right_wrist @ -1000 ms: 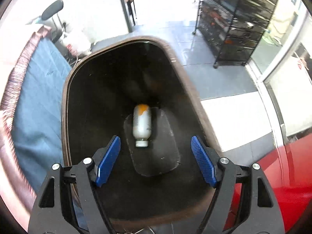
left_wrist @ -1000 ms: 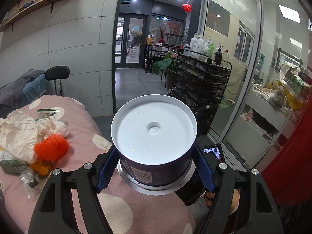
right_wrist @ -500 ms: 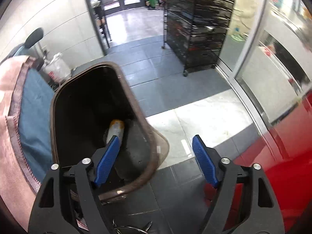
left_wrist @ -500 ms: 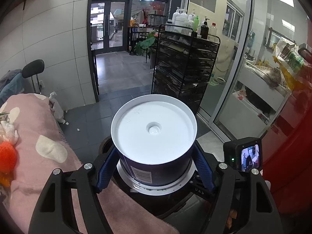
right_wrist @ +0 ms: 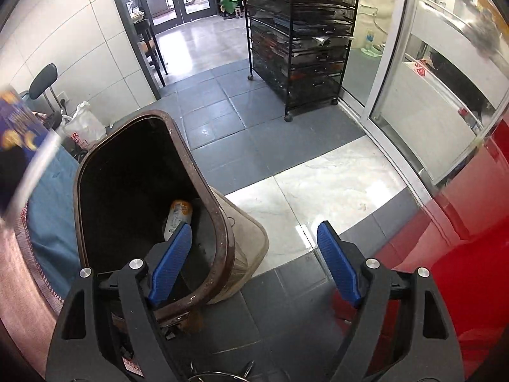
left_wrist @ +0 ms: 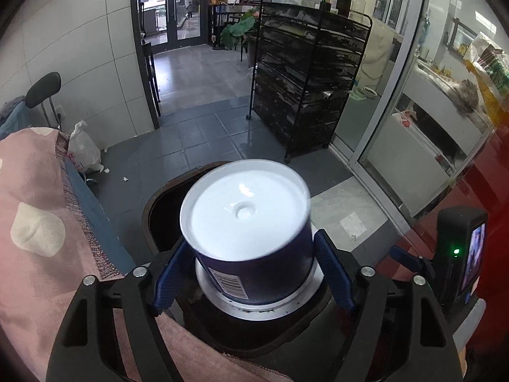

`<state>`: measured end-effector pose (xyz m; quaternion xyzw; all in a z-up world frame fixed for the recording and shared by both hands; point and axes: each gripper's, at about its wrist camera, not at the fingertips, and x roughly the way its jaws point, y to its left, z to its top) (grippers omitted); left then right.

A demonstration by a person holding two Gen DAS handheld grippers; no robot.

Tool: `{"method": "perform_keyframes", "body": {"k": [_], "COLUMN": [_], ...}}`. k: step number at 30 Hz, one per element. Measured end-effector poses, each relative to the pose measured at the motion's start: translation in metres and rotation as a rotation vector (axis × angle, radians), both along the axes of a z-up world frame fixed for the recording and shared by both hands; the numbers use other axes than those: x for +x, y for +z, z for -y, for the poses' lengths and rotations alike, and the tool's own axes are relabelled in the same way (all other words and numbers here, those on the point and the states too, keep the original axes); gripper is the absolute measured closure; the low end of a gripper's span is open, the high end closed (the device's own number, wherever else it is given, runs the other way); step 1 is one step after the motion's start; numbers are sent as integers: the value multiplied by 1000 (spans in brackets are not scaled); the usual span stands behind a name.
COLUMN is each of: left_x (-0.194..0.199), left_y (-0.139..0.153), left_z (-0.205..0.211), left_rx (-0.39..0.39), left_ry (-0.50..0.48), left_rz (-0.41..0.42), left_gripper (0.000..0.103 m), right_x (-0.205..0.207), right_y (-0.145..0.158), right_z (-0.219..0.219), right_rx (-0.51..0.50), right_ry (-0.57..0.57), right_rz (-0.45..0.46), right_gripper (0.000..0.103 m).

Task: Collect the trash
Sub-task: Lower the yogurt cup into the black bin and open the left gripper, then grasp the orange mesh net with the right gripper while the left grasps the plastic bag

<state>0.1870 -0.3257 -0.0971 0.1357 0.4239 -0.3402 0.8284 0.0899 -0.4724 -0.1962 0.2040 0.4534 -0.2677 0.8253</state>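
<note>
The left hand-held gripper (left_wrist: 254, 275) has a round tub (left_wrist: 251, 238) between its blue pads (left_wrist: 170, 278). The tub is dark blue with a white bottom and a wide silver rim, and a barcode label shows on its side. It looks a bit blurry and is tilted. There seems to be a small gap between the pads and the tub's sides, so it is hard to tell if the gripper is gripping it or has let go. The tub is right over the open top of the trash bin (left_wrist: 152, 210), which has a brown rim and a dark inside.

The right hand-held gripper (right_wrist: 254, 265) is wide apart and holds nothing. Its left pad is over the near edge of the trash bin (right_wrist: 222, 238), and its right pad is over the floor. Deep in the bin lies a small bottle (right_wrist: 178, 215) with an orange and white label. At the far left edge of this view, the blue tub (right_wrist: 19, 127) shows as a blur above the bin.

A pink cloth with white spots (left_wrist: 35, 222) covers the tabletop on the left, just beside the bin. A white plastic bag (left_wrist: 82, 152) sits on the floor near the wall. A black wire rack (left_wrist: 305, 73) stands farther away on the grey tile floor (left_wrist: 203, 140).
</note>
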Motion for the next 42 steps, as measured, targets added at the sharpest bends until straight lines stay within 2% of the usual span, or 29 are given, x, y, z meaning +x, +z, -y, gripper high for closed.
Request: {"method": "perform_keyframes", "body": {"k": [2, 6, 14, 19, 23, 34, 39, 42], "left_x": [0, -1, -11, -26, -36, -52, -53, -58], "left_y": [-3, -2, 27, 50, 61, 87, 89, 88], "left_z": [0, -6, -30, -61, -87, -167, -205, -229], "left_rx": [22, 12, -84, -141, -155, -177, -198, -182], "left_ry": [0, 1, 17, 53, 86, 225, 326, 385], "left_rz": [4, 8, 45, 105, 133, 236, 238, 257], "left_gripper": [13, 8, 6, 6, 6, 6, 6, 6], "right_x": [1, 1, 4, 11, 19, 43, 60, 65], "right_y": [1, 2, 16, 35, 50, 99, 112, 119], "right_z": [0, 0, -7, -21, -41, -103, -135, -158], "right_rx": [-3, -3, -10, -17, -23, -8, 12, 30], "right_ry": [-1, -3, 27, 71, 125, 317, 405, 460], "right_rz": [0, 2, 37, 85, 127, 236, 238, 249], "right_gripper": [22, 22, 22, 19, 19, 19, 19, 19]}}
